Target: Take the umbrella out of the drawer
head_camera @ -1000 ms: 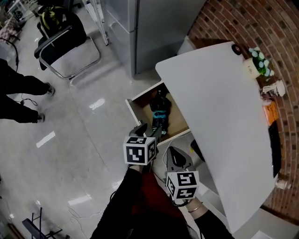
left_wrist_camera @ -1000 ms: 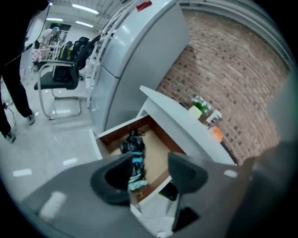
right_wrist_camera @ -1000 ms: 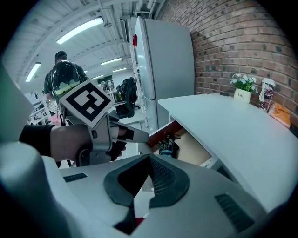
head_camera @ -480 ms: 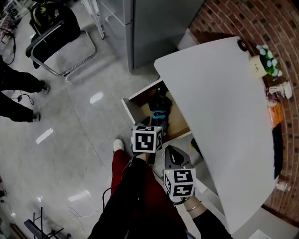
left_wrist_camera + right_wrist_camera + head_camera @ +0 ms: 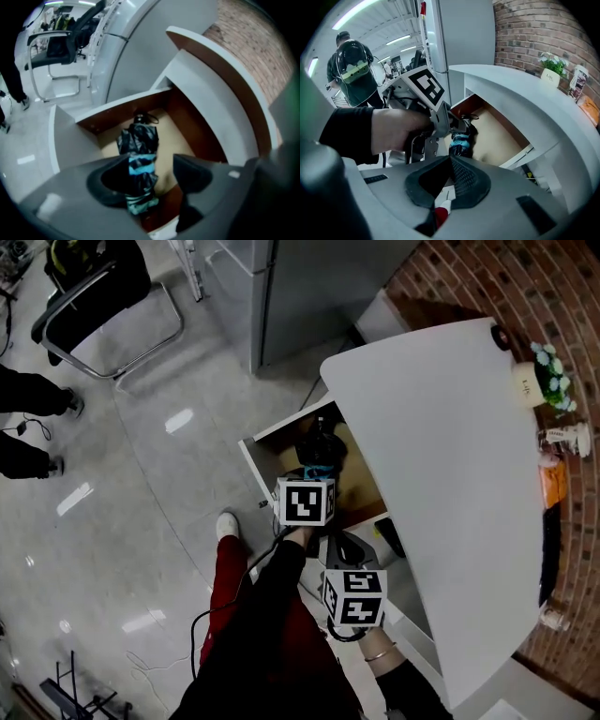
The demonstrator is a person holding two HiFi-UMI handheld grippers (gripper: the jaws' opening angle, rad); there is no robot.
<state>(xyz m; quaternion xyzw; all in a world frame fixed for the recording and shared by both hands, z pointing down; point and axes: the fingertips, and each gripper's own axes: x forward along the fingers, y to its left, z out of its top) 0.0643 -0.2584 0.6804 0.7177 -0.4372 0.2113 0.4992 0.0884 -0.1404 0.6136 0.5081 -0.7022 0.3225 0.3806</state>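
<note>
Left gripper (image 5: 151,161) jaws are opening with one umbrella (image 5: 138,138) between them, untouched, in one drawer (image 5: 194,131); right gripper (image 5: 451,159) closed, empty.

Looking on, I count one folded umbrella (image 5: 321,451) in one open drawer (image 5: 255,470), under one white table (image 5: 441,446) that carries one potted plant (image 5: 539,381). There are two grippers: the left gripper (image 5: 151,164), its jaws opening with the umbrella showing in the gap between them, and the right gripper (image 5: 451,164), each bearing one marker cube (image 5: 306,502), two cubes in all. On the floor stand one black chair (image 5: 98,292) and one grey cabinet (image 5: 309,287), with one bystander (image 5: 23,390) at the edge.
</note>
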